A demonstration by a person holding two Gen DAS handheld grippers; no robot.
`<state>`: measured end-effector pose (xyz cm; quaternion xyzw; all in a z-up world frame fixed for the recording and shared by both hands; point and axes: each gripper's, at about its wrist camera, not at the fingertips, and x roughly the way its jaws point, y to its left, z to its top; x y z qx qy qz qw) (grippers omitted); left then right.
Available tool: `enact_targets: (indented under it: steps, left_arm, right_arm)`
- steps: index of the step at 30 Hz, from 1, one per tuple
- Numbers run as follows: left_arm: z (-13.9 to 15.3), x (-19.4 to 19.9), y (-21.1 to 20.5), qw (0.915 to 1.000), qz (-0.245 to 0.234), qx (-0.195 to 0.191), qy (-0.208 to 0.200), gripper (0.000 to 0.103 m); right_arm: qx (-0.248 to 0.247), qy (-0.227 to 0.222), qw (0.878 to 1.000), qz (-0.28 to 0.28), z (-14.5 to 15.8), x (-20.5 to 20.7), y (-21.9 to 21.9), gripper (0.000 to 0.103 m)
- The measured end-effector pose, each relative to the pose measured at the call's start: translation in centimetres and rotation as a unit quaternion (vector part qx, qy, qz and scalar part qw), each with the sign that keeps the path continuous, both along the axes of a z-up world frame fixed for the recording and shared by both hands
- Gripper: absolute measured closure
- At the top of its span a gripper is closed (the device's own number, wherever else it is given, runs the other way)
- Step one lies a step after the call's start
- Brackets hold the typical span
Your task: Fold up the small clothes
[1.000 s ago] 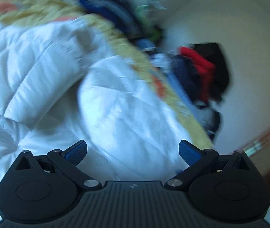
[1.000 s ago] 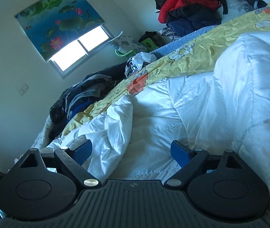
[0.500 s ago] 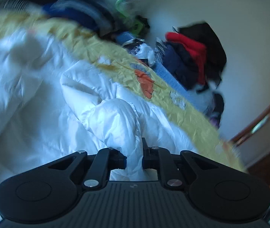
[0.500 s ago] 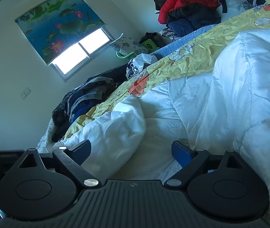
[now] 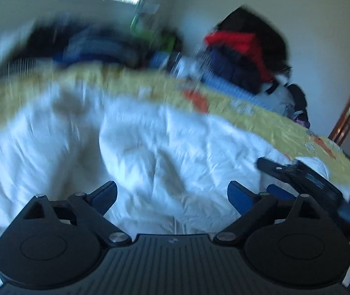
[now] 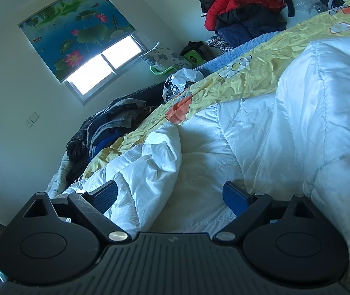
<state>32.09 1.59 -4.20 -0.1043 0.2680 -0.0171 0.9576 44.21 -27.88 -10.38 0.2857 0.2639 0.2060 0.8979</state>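
Now my left claw (image 5: pixel 172 194) is opening again after pinching the white jacket (image 5: pixel 162 147), which lies loose just ahead; the fold is dropped, while my right claw (image 6: pixel 170 194) waits apart over it.

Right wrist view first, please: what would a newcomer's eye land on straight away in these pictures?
Probably the white quilted jacket spread over the yellow floral bedspread, filling the foreground. Next, the lotus-print blind half lowered over the bright window at upper left, and the red coat on the clothes pile at the top.
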Motion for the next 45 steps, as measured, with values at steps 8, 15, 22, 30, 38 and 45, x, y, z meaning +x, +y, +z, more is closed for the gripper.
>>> enact_targets:
  steps: [8,15,22,30,38,45]
  left_arm:
    - [-1.2,4.9,-4.2,0.9984,-0.038,0.038,-0.016,0.007]
    - [-6.6,7.1,-5.5,0.995,-0.044,0.073,0.053,0.006]
    - [-6.7,7.3,-6.0,0.9931,-0.044,0.088,0.064,0.003]
    - [-6.6,7.2,-5.7,0.9945,-0.043,0.075,0.058,0.003]
    - [-6.6,7.1,-5.4,0.9953,-0.043,0.067,0.055,0.003]
    - [-6.5,7.1,-5.4,0.9954,-0.042,0.066,0.055,0.003]
  right_arm:
    - [-0.007,0.002,1.0,-0.002,0.0,0.1,0.1,0.009]
    - [-0.017,0.004,1.0,-0.004,-0.1,0.4,0.4,0.008]
    - [-0.019,0.034,0.999,0.008,0.6,0.5,-0.4,0.017]
    - [0.13,0.005,0.975,-0.18,3.3,-8.8,-15.6,0.016]
    - [0.147,0.057,0.931,-0.33,2.0,-11.3,-28.9,0.019]
    - [0.202,0.078,0.915,-0.341,-0.1,-9.7,-32.1,0.033]
